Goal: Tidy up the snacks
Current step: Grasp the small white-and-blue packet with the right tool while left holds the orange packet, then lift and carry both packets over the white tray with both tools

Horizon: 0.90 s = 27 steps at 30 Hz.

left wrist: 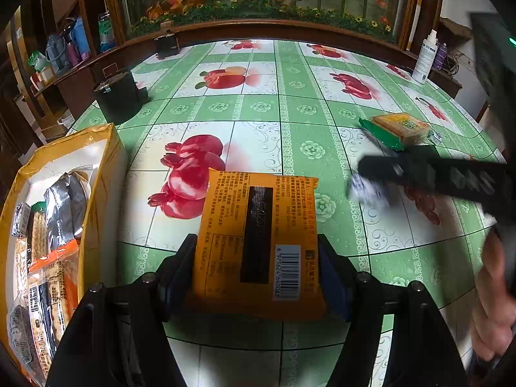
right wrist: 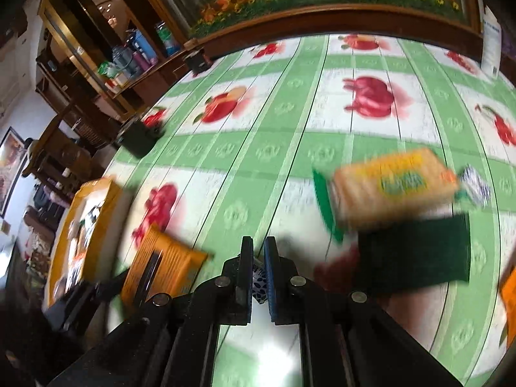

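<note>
My left gripper (left wrist: 258, 242) is shut on an orange snack packet (left wrist: 258, 225), its pads pressing both long sides, barcode side up, just above the tablecloth. To its left stands the yellow-rimmed box (left wrist: 96, 174) with several snack packets in it. My right gripper (right wrist: 258, 245) is shut on a small white-and-blue packet (right wrist: 260, 279). In the left wrist view that right gripper (left wrist: 361, 177) comes in blurred from the right with the small packet (left wrist: 367, 193) at its tip. A cracker packet (right wrist: 393, 190) in a green-edged wrapper lies on the table beyond it.
A dark green packet (right wrist: 416, 251), a small silvery packet (right wrist: 474, 187) and an orange item (right wrist: 509, 290) lie at the right. A black holder (left wrist: 119, 96) and a white bottle (left wrist: 425, 58) stand near the table's far edges. A person's hand (left wrist: 493, 290) is at the right.
</note>
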Tool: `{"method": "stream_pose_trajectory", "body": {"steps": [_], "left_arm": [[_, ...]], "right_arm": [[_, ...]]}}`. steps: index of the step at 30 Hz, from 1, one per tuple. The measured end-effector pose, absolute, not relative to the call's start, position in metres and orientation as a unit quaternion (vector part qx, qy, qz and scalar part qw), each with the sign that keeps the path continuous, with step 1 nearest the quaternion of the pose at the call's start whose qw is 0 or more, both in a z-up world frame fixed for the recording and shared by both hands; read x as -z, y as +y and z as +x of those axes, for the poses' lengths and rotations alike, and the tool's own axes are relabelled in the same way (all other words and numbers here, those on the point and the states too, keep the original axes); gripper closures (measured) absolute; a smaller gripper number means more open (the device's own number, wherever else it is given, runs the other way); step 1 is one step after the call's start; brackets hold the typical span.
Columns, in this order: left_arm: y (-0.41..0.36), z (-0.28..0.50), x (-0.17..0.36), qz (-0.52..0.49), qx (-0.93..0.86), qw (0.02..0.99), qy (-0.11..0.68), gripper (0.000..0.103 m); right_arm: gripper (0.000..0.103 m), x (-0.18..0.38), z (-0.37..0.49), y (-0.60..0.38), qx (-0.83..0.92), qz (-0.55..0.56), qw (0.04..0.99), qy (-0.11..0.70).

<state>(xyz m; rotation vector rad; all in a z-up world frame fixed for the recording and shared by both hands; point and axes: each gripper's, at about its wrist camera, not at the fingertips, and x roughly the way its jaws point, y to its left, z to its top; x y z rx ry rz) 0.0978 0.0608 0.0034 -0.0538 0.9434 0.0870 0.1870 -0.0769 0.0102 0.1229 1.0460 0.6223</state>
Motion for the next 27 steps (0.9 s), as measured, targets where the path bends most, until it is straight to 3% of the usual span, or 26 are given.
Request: {"method": "stream_pose_trajectory", "body": {"steps": [2, 6, 7, 14, 17, 27], "left_arm": [[0.061, 0.098, -0.003, -0.026, -0.042, 0.89, 0.454, 0.033], [0.061, 0.098, -0.003, -0.026, -0.042, 0.89, 0.454, 0.033], [0.061, 0.098, -0.003, -0.026, -0.042, 0.89, 0.454, 0.033], [0.061, 0.098, -0.004, -0.025, -0.042, 0.89, 0.454, 0.033], [0.059, 0.097, -0.004, -0.016, -0.045, 0.891, 0.452, 0.032], [0.056, 0.097, -0.005, -0.024, -0.023, 0.892, 0.45, 0.034]], "right_arm": [[0.092, -0.012, 0.179, -0.08, -0.284, 0.055, 0.827, 0.483], [0.059, -0.016, 0.17, -0.08, -0.282, 0.034, 0.84, 0.462], [0.056, -0.015, 0.168, -0.079, -0.285, 0.032, 0.841, 0.46], [0.057, -0.011, 0.151, -0.062, -0.299, -0.032, 0.839, 0.453], [0.076, -0.006, 0.147, -0.061, -0.291, -0.045, 0.842, 0.452], [0.078, -0.016, 0.137, -0.093, -0.225, 0.017, 0.86, 0.458]]}}
